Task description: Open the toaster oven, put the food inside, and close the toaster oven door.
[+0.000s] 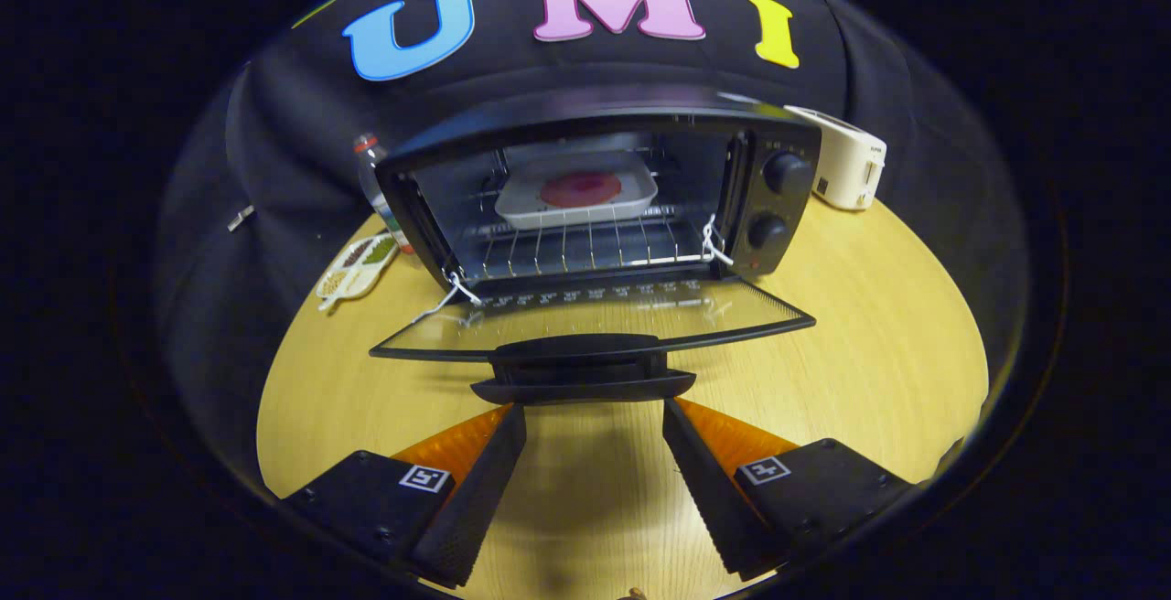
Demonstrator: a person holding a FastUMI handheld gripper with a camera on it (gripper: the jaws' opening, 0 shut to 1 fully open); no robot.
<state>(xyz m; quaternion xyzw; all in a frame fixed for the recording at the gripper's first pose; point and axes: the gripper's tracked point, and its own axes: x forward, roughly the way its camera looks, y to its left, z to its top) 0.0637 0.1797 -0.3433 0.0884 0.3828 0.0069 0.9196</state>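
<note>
food's in, door still down
gripper (595,412) open, empty, lower centre; get under the door handle (583,371), lift evenly

bottle (370,181) mostly hidden behind toaster oven (595,188), divided dish (357,268) contents too small

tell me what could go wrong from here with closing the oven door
1. The gripper is open, its fingers just short of the door handle and gripping nothing; a lift from only one finger could slip off.
2. The glass door lies fully down; pushing it up hard might shove the toaster oven back on the table.
3. The tray of food sits deep on the rack, so it probably clears the door.
</note>
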